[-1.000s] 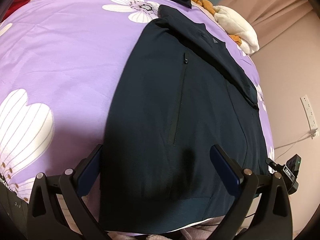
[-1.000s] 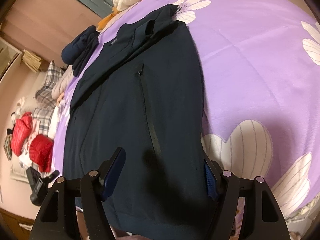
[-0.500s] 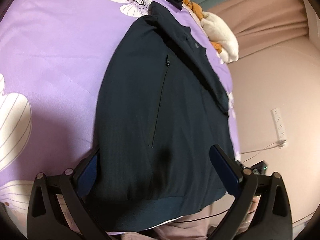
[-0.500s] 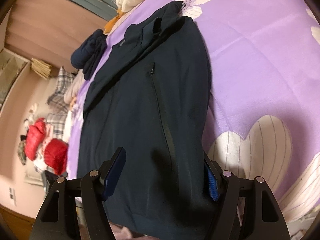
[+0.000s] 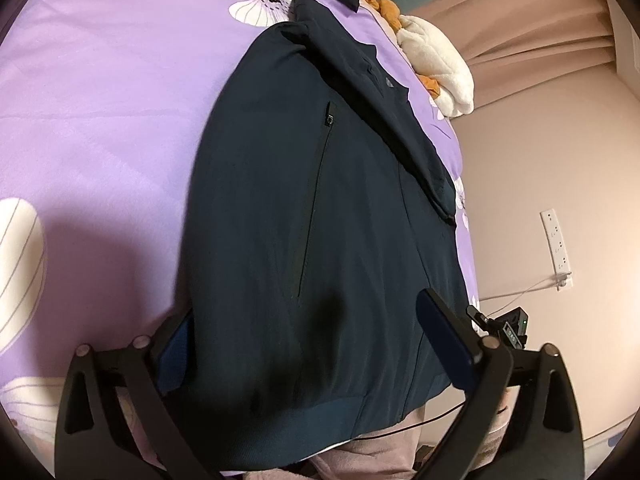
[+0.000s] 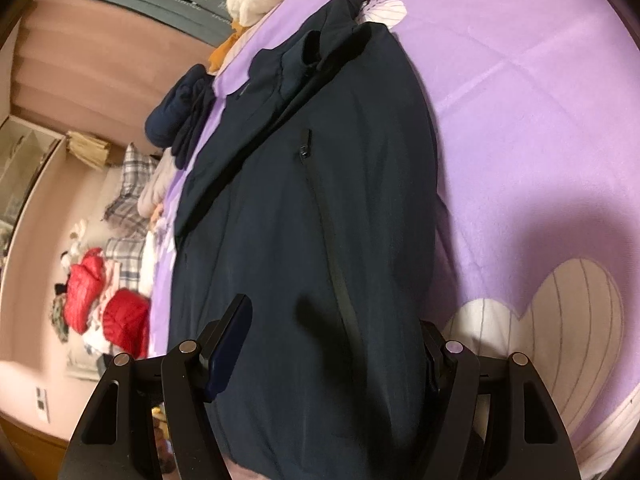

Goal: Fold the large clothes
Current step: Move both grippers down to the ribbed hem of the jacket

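One dark navy jacket (image 5: 320, 208), zip pocket showing and sleeve folded across, lies flat on the purple bedspread (image 5: 112, 112), its hem between both grippers' (image 5: 316, 344) (image 6: 332, 344) wide-apart, empty fingers, the left just narrowing.

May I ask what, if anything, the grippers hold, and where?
Nothing, apparently: the jacket lies loose between the fingers of the left gripper, whose jaws have just been closing, and the right gripper.

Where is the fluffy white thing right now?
The fluffy white plush lies at the far edge of the purple bedspread, just past the dark jacket's collar; upper right in the left wrist view, by the pink curtain.
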Available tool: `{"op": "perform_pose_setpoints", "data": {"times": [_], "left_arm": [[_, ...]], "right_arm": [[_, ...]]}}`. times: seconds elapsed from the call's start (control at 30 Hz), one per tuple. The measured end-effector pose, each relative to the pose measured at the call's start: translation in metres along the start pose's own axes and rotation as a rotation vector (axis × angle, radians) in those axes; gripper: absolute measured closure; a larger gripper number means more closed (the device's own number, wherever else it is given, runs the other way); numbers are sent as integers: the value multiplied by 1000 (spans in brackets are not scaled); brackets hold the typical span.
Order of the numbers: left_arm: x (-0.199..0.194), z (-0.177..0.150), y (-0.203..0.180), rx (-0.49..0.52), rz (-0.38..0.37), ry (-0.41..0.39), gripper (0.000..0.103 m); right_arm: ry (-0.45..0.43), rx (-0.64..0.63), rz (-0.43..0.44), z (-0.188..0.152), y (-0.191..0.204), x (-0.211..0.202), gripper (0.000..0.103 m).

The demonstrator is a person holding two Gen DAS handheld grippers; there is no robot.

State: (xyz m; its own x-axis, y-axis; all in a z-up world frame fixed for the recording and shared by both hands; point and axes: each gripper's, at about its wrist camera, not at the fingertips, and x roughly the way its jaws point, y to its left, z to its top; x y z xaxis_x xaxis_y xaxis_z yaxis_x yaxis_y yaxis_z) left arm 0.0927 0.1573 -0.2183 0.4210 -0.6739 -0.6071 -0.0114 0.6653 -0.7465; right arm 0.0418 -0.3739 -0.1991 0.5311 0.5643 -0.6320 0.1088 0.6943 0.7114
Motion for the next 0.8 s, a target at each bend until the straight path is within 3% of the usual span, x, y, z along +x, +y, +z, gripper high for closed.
{"op": "perform_pose_setpoints", "data": {"times": [0.27,0.67,0.8], "left_arm": [[-5,-5,6,-6,7,10,14],[-16,-16,16,-23,-7,43,14],[-19,-25,19,-36,-44,58,14]], "right_arm": [[30,6,43,-15,-11,-15,31],[22,72,63,-24,-35,-41,31],[36,69,67,-27,-37,-42,31]]}}
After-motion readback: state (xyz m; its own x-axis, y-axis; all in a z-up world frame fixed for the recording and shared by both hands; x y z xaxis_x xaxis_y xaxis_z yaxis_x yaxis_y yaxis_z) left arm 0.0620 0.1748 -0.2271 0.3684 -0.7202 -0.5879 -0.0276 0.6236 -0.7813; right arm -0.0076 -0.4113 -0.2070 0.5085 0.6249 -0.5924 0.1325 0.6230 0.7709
